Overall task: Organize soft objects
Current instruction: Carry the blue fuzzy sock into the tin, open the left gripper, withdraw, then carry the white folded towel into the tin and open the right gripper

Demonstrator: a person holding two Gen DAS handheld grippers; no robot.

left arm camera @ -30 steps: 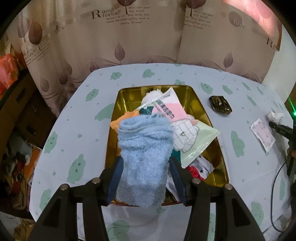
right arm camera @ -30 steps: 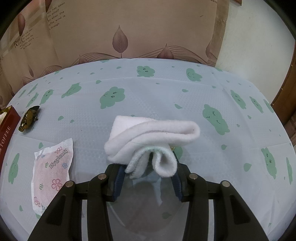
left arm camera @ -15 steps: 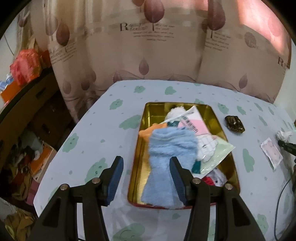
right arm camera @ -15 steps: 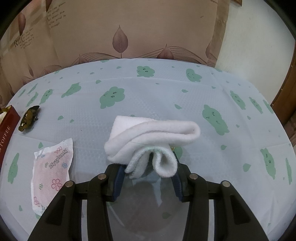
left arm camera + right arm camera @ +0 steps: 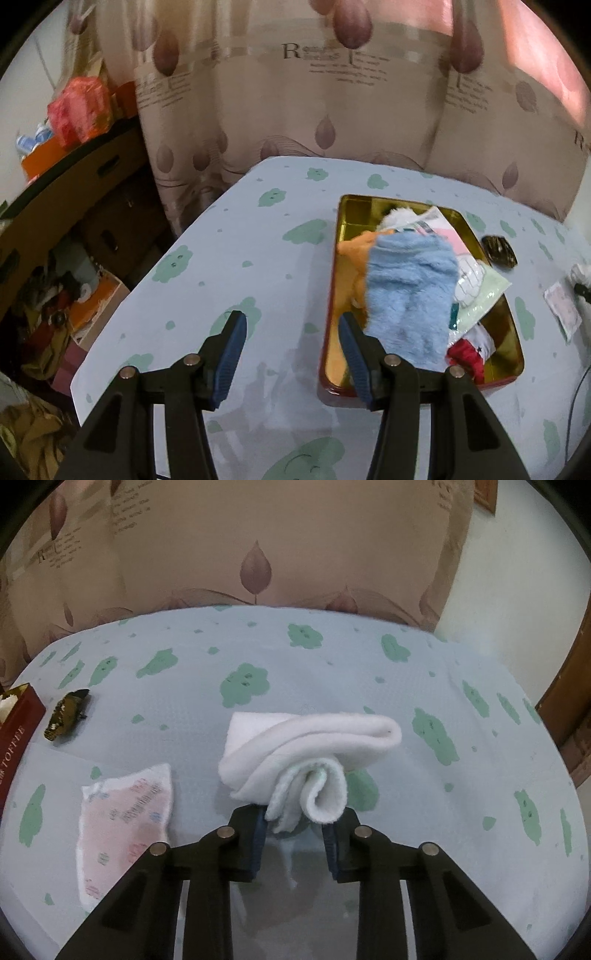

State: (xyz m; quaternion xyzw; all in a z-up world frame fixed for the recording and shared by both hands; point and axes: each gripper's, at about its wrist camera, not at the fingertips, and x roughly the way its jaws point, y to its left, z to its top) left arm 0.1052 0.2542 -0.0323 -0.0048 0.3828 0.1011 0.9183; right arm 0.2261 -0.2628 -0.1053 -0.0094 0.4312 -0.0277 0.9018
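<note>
Most of the soft things already lie in the one gold tin (image 5: 511, 332): one blue fluffy cloth (image 5: 410, 291) on top, orange and red pieces beneath. One white towel (image 5: 310, 746) remains on the table, the right gripper (image 5: 295, 832) clamped on its near fold. One sachet (image 5: 125, 812) lies at nine o'clock of it. The left gripper (image 5: 291, 350) stands apart, empty.

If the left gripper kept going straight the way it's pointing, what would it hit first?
Probably only the tablecloth. The left gripper stands open and empty beside the gold tin, whose near left wall lies close to its right finger, though depth is unclear.
</note>
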